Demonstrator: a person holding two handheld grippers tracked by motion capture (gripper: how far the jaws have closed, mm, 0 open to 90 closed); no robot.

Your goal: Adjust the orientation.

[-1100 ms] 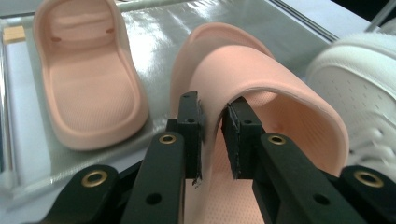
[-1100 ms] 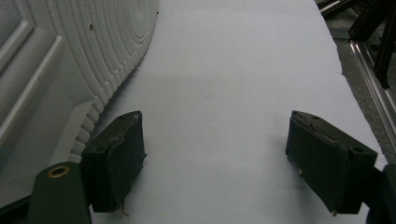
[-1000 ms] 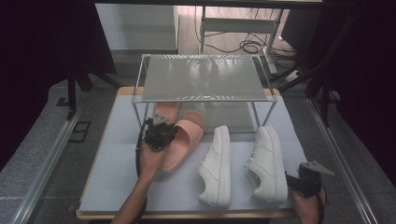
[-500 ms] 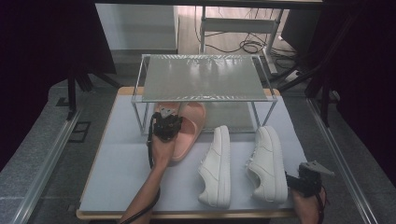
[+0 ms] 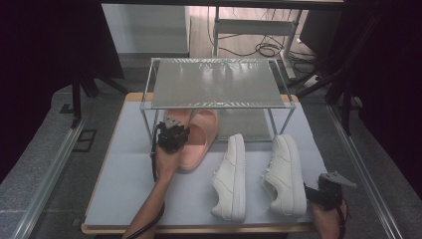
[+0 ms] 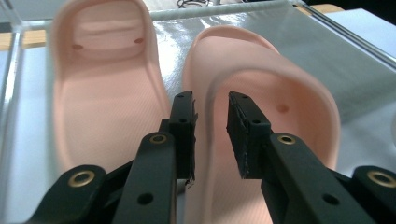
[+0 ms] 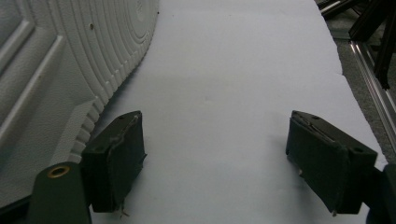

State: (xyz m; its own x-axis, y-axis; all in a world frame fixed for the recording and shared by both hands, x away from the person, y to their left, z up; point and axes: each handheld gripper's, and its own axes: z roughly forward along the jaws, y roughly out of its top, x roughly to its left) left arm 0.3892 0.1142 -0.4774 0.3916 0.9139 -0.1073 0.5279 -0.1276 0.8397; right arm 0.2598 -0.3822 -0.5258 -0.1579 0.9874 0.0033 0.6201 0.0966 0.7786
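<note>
Two pink slippers lie side by side, toes under the low metal shelf point(image 5: 214, 84): the left slipper point(image 6: 102, 93) and the right slipper point(image 6: 271, 84), point(image 5: 201, 137). My left gripper point(image 6: 211, 100), point(image 5: 176, 130) straddles the right slipper's inner side wall. Its jaws have just been opening, and a gap shows beside the wall. Two white sneakers point(image 5: 231, 177), point(image 5: 286, 174) rest on the mat. My right gripper point(image 7: 215, 119), point(image 5: 326, 186) stands open and empty at the front right. A sneaker's sole point(image 7: 56, 60) is just to its left.
A pale mat point(image 5: 124, 179) covers the wooden table. The shelf's thin legs point(image 5: 145, 124) stand close to the left gripper. Open mat lies ahead of the right gripper point(image 7: 243, 56). Metal rails run along both sides of the table point(image 5: 50, 174).
The left gripper and the pink slipper have shifted forward, farther under the shelf. The right gripper has stayed put.
</note>
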